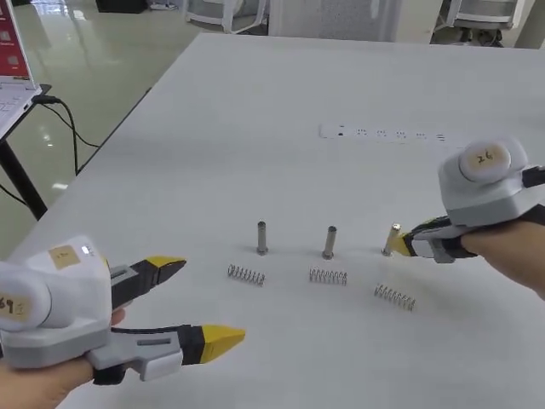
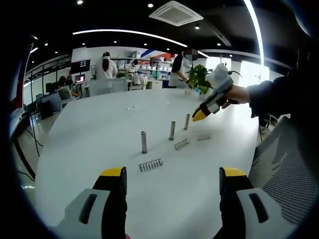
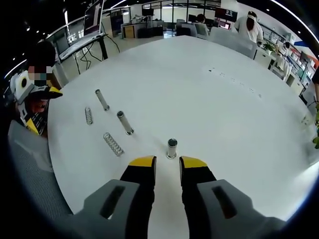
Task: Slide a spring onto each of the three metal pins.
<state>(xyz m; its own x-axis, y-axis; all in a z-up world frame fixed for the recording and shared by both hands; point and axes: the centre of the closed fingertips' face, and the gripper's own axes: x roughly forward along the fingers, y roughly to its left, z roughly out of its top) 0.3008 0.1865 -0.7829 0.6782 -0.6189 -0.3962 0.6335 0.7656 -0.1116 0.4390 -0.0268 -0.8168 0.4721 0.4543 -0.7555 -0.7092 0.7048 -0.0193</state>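
Three short metal pins stand upright in a row on the white table (image 1: 255, 128): left pin (image 1: 261, 238), middle pin (image 1: 329, 242), right pin (image 1: 394, 239). A loose spring lies flat in front of each: (image 1: 246, 273), (image 1: 328, 276), (image 1: 394, 296). My right gripper (image 1: 402, 245) has its yellow tips right at the right pin (image 3: 172, 148), which stands just ahead of the narrow gap between the slightly open jaws, with nothing held. My left gripper (image 1: 200, 300) hovers wide open near the table's front left, well short of the nearest spring (image 2: 150, 165) and pin (image 2: 144, 142).
A white power strip (image 1: 383, 134) lies further back on the table. A laptop (image 1: 8, 68) on a stand with trailing cables sits off the table's left edge. Chairs stand at the far side. People stand beyond the table (image 2: 105, 67).
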